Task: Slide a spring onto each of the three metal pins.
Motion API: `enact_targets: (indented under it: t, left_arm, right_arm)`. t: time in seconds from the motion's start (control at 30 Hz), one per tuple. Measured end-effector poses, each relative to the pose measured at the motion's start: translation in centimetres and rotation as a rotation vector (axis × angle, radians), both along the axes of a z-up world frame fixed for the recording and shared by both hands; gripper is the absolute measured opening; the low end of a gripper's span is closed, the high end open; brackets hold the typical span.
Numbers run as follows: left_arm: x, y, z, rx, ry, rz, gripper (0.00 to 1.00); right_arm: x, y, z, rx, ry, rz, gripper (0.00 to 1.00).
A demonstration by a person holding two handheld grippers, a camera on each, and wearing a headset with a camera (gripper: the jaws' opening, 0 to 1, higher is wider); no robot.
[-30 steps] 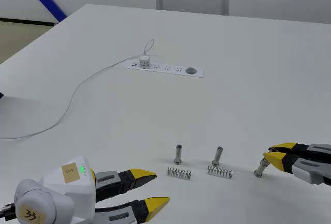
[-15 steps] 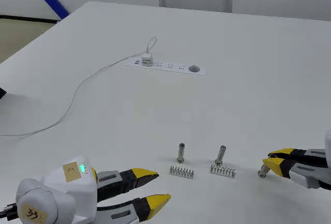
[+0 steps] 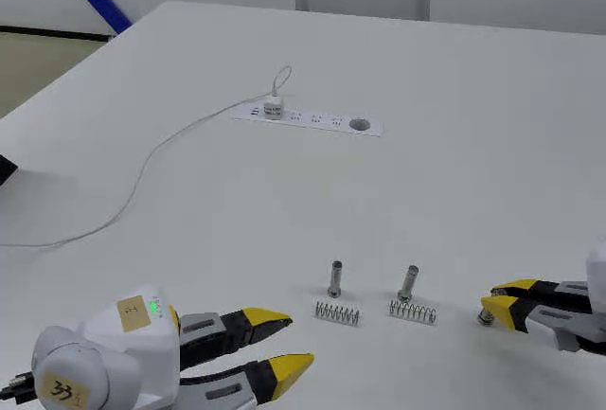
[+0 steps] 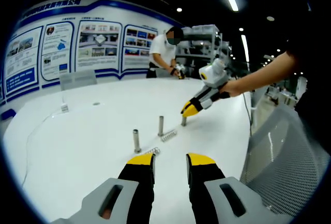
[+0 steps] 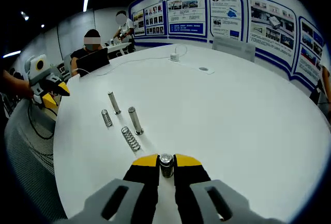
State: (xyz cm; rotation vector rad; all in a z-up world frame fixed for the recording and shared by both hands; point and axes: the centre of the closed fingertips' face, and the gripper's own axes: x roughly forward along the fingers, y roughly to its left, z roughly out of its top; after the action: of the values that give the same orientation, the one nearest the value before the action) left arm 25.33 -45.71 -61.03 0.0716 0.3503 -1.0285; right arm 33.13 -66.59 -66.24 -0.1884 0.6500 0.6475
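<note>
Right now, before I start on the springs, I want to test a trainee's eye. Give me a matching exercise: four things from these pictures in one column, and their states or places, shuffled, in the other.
Things
1. left gripper
2. right gripper
3. two springs
4. power strip

States or places
A. lying flat on the table, each beside an upright pin
B. shut on the third pin
C. far back on the table, a white plug in it
D. open, holding nothing

Pairs: 1-D, 2-B, 3-A, 4-C.
</note>
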Motion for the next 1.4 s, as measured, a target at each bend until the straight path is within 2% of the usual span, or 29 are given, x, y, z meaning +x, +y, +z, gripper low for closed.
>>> enact_targets:
  t: [0.37,0.6,1.0,1.2,1.4]
  left_arm:
    - [-0.1,-0.2,0.0,-0.004,-0.003,0.0,0.24]
    - [-0.3,-0.2,0.1,-0.004,-0.005,-0.001,0.25]
    - [-0.8,-0.6,-0.5,0.013,0.003,-0.011,0.25]
    - [-0.9,-0.7,-1.0,0.017,0.025,-0.012,0.24]
    - [-0.7,-0.6,-0.8,-0.011,0.04,0.0,0.25]
  right_arm:
    - [-0.2,0.4,0.1,-0.026,-0.013,0.013,0.11]
    - [0.0,0.2,0.0,-0.023,-0.009,0.0,0.11]
    - [-0.2,0.0,0.0,-0.066,-0.031,0.037,0.14]
    - [-0.2,-0.3,0.9,-0.065,-0.053,0.026,0.16]
    - [-0.2,-0.1,2.6,-0.056,-0.088,0.02,0.17]
